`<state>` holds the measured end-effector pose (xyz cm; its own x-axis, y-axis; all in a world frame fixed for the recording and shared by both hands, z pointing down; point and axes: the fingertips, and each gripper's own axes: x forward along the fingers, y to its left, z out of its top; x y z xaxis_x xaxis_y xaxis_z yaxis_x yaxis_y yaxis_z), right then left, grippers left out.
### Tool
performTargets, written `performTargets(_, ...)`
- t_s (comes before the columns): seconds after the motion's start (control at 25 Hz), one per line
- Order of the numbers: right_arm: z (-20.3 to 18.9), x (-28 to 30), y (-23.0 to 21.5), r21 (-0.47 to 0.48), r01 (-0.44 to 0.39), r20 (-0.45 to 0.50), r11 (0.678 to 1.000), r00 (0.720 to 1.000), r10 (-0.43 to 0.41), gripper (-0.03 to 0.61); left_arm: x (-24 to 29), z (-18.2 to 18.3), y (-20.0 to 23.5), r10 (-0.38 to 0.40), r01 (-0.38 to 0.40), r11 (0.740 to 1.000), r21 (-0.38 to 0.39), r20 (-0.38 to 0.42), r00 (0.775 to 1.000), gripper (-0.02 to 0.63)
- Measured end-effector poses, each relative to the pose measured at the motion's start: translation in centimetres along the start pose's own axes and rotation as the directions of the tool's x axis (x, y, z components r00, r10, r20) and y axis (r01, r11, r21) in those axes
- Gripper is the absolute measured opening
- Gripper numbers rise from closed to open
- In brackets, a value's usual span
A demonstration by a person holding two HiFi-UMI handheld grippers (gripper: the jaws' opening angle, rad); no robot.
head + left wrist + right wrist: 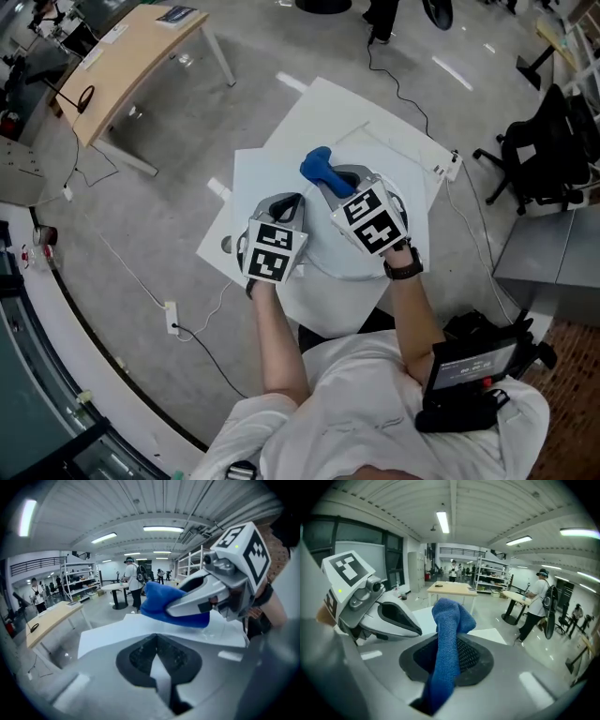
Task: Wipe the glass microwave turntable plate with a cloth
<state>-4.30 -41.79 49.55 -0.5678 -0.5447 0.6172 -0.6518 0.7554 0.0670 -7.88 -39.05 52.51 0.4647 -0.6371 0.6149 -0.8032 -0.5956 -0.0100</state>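
The glass turntable plate (352, 264) lies low over the white table (309, 122), under both grippers. My right gripper (325, 183) is shut on a blue cloth (316, 166), which bunches out past its jaws (447, 634). In the left gripper view the cloth (157, 603) rests on the plate (226, 628) with the right gripper (176, 610) above it. My left gripper (289, 202) sits at the plate's left edge. Its jaws are almost together on a thin pale strip (159, 670) that looks like the plate's rim.
A wooden desk (131, 56) stands at the far left and a black office chair (548, 150) at the right. A power strip (172, 317) and cables lie on the floor. People stand far off in the hall (536, 602).
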Motion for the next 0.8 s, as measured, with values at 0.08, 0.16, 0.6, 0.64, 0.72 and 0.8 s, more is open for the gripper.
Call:
performTargets(0.08,-0.2,0.8,0.8,-0.092,-0.050,-0.052,0.995,0.998,0.045,0.063,0.5,-0.8,-0.4,-0.031,0.033,0.999,0.023,-0.059,0.998,0.004)
performTargets(0.16,-0.5,1.3,1.5,-0.155,-0.097,-0.091,0.983,0.992,0.084,0.063,1.0,-1.4,-0.7,-0.041,0.045,0.998,0.036,-0.102,0.994,0.004)
performTargets(0.6,-3.6,2.4,-4.3,-0.298,0.062,-0.234,0.953,0.963,-0.136,0.063,1.3,-1.9,-0.2,-0.030,0.028,1.000,-0.014,-0.151,0.988,0.005)
performTargets(0.64,-3.9,2.0,-5.2,-0.280,0.081,-0.237,0.957,0.960,-0.150,0.063,1.3,-2.0,0.0,-0.028,0.024,0.999,-0.026,-0.148,0.989,0.005)
performTargets(0.72,-4.7,1.1,-6.5,-0.252,0.113,-0.245,0.961,0.953,-0.176,0.063,1.1,-2.0,0.3,-0.022,0.016,0.999,-0.047,-0.142,0.990,0.005)
performTargets(0.8,-5.6,0.0,-7.6,-0.230,0.141,-0.253,0.963,0.947,-0.199,0.063,1.0,-2.0,0.5,-0.014,0.008,0.999,-0.044,-0.141,0.990,0.005)
